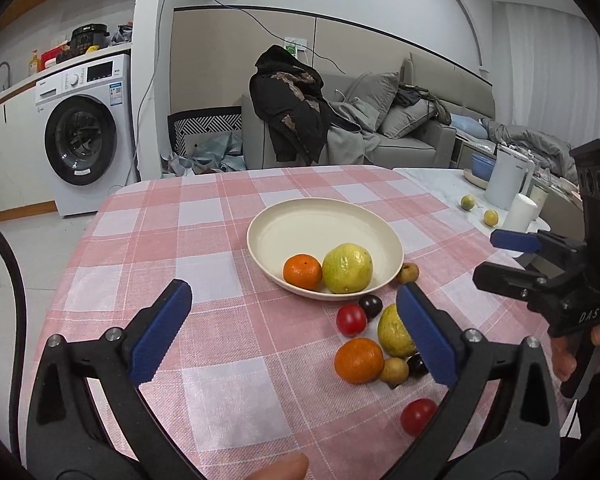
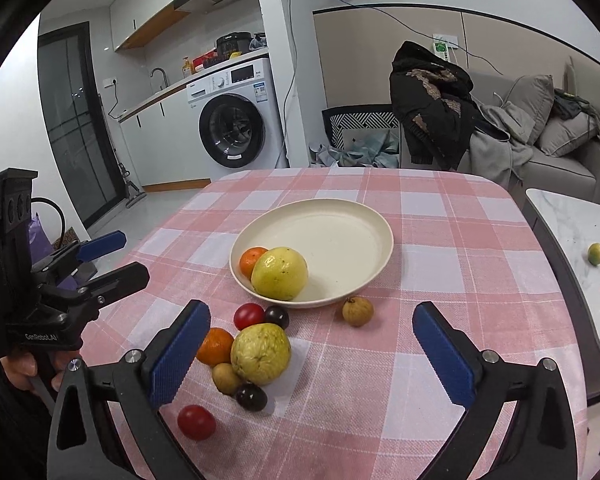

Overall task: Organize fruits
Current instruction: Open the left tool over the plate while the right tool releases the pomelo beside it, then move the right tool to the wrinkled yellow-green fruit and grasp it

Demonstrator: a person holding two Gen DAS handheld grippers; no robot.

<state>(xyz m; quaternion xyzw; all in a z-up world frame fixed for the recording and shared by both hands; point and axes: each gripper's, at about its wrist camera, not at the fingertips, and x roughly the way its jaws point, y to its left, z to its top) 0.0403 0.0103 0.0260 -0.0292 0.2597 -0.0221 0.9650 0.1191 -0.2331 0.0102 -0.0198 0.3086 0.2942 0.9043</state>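
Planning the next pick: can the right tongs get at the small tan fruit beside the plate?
Probably yes: the right tongs are open and empty, and the tan fruit sits alone on the cloth beside the plate.

We look down from both wrists, near the plate [image 1: 256, 236] [image 2: 380, 220], left camera from its left, right from its right, both sharing it
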